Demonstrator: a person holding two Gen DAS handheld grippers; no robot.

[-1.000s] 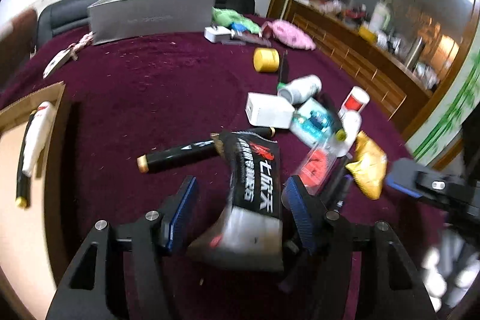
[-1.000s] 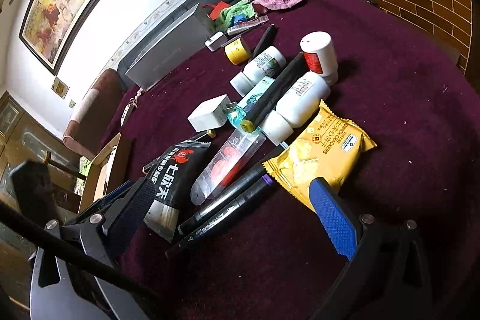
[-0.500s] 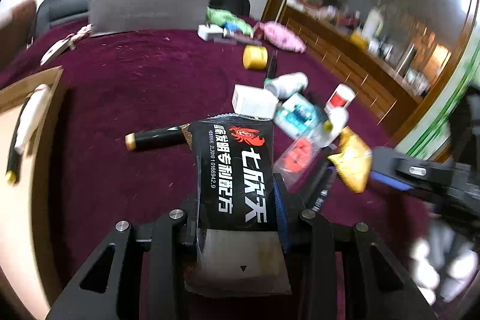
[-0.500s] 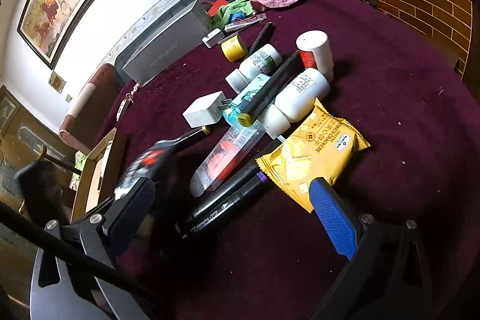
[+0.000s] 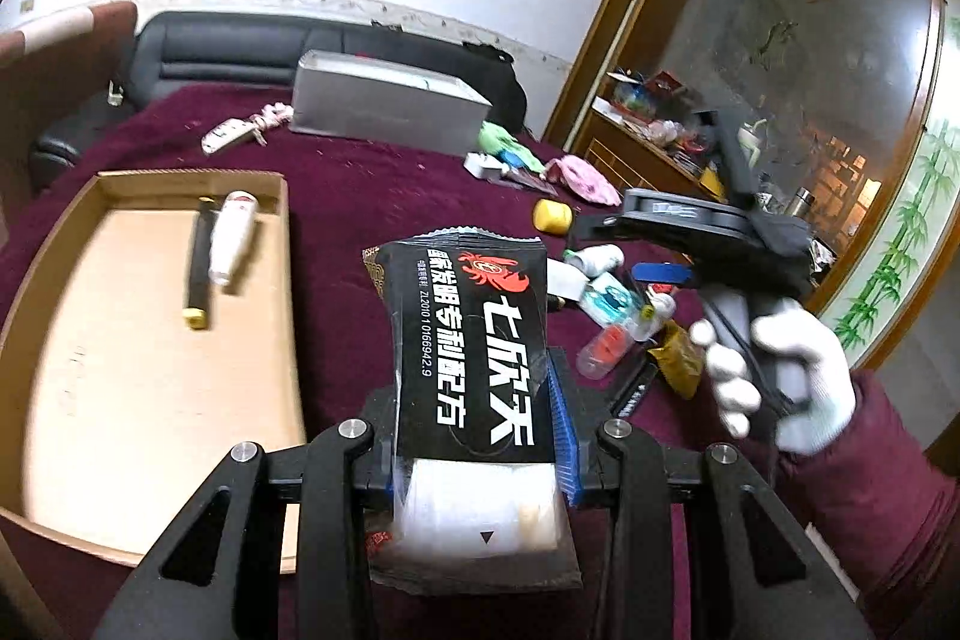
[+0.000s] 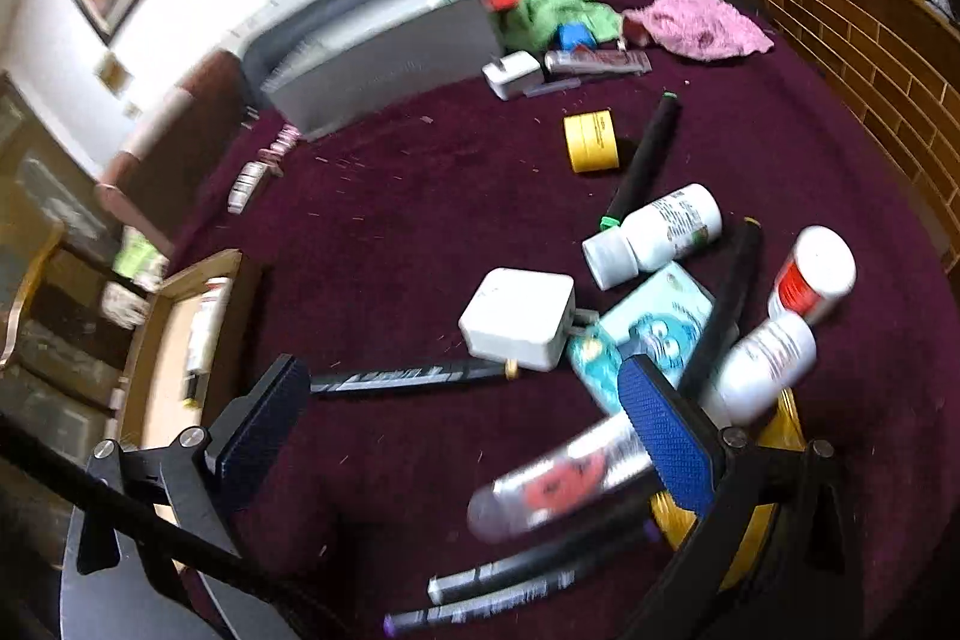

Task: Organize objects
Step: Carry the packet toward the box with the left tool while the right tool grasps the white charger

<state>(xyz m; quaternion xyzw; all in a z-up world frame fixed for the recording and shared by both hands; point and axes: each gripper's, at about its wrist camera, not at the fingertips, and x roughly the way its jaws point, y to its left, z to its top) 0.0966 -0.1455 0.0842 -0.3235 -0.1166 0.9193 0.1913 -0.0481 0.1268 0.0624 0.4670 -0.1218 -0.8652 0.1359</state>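
My left gripper [image 5: 477,436] is shut on a black snack packet [image 5: 474,334] with white and red print and holds it up above the maroon tablecloth, just right of a shallow cardboard tray [image 5: 282,208]. The tray holds a black marker [image 5: 197,268] and a white tube [image 5: 231,235]. My right gripper [image 6: 462,424] is open and empty, low over a pile of items: a white charger cube [image 6: 519,319], a black marker [image 6: 408,377], a clear tube with a red label [image 6: 558,478], a teal pack [image 6: 654,328], white bottles [image 6: 660,232] and a yellow snack bag [image 6: 780,418].
A silver box [image 5: 384,109] stands at the table's back. A yellow tape roll [image 6: 591,142], a black pen [image 6: 645,154], green cloth [image 6: 552,13] and pink cloth [image 6: 696,25] lie beyond the pile. A wooden sideboard [image 6: 852,22] runs along the right.
My left gripper closed on the black packet, lifted it off the cloth and carried it left toward the tray. My right gripper moved forward and down over the pile.
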